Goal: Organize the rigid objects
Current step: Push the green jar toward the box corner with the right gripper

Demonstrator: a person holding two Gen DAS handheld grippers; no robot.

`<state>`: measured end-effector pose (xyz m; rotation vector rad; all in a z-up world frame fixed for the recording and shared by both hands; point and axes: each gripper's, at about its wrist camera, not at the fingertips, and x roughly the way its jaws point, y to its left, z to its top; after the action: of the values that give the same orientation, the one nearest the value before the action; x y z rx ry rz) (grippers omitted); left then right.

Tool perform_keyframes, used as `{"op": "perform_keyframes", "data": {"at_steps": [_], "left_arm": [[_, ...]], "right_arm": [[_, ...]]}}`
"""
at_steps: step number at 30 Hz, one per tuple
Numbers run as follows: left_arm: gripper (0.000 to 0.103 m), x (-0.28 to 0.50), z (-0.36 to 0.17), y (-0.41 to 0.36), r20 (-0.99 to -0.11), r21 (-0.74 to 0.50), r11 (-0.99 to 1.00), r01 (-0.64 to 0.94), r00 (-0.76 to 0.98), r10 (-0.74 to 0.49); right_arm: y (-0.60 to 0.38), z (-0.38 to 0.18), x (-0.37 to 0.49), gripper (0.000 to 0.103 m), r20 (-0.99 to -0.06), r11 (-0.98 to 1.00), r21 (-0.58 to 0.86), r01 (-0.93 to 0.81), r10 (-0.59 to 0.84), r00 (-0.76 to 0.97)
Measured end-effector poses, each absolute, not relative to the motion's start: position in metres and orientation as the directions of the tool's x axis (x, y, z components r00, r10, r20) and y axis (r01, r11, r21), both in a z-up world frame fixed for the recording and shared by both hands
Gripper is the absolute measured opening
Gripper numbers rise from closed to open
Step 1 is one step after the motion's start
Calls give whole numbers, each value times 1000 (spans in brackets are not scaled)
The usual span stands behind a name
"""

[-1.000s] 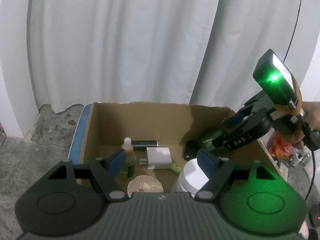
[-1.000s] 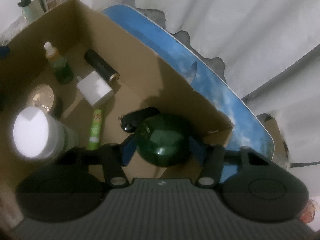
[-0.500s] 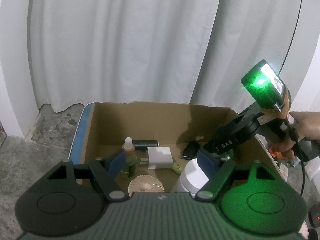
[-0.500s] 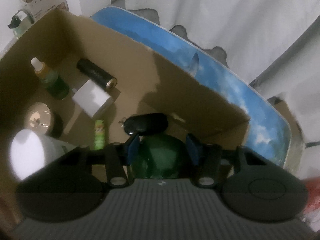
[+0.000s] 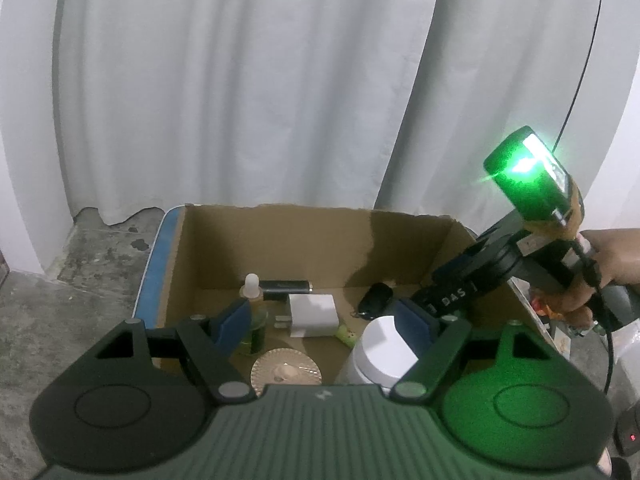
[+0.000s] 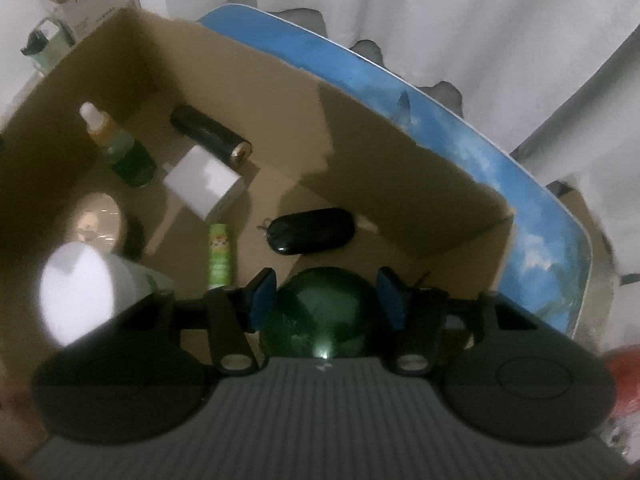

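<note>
1. The cardboard box [image 6: 380,184], plain brown with matte walls, holds every loose item; it sits on a blue printed board [image 6: 500,168].
2. In the right wrist view, at the box's 10 o'clock stands a green dropper bottle [image 6: 128,156] with a pale bulb; just beside it lies a black cylindrical battery [image 6: 208,134] with a brass-coloured end.
3. A white boxy charger [image 6: 206,182] sits near the centre; a slim green tube [image 6: 220,254] lies at its 6 o'clock.
4. A glossy black oval key fob [image 6: 312,230] lies at the tube's 3 o'clock.
5. A round ribbed tin [image 5: 286,372] and a white-lidded jar [image 5: 386,350] stand at the near wall.
6. The right claw [image 6: 326,300] is spread wide, its blue pads apart from the dark green glossy round jar [image 6: 320,316] between them, on the box floor.
7. The left claw [image 5: 324,320] hangs wide apart above the box, holding nothing.
</note>
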<state>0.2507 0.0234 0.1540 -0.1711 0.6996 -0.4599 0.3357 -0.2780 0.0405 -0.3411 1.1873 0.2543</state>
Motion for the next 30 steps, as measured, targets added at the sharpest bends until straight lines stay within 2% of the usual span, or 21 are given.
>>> {"op": "perform_keyframes", "data": {"at_steps": [5,10,15,20,24,30], "left_arm": [[80,250,154,22,-580,-303,884,355,667,-467],[80,248,156,20,-581,-298,885,357,668,-465],[80,244,158,19,-583,-289,888,358,670,-460],[80,239,160,21,-576,-282,889,360,678,-457],[80,230,162,20,-567,-274,888,369,684,-459],[82,208,164,16,-540,-262,872,414,686,-488]], "right_arm": [[-283,45,332,56,-934,932,-70,-355,64,350],[-277,40,327,56,-929,916,-129,-379,22,370],[-289,57,326,54,-901,940,-76,-333,78,427],[-314,103,306,54,-818,964,47,-261,187,544],[-341,136,263,55,-709,962,174,-213,272,651],[-374,132,167,56,-577,948,278,-152,291,763]]}}
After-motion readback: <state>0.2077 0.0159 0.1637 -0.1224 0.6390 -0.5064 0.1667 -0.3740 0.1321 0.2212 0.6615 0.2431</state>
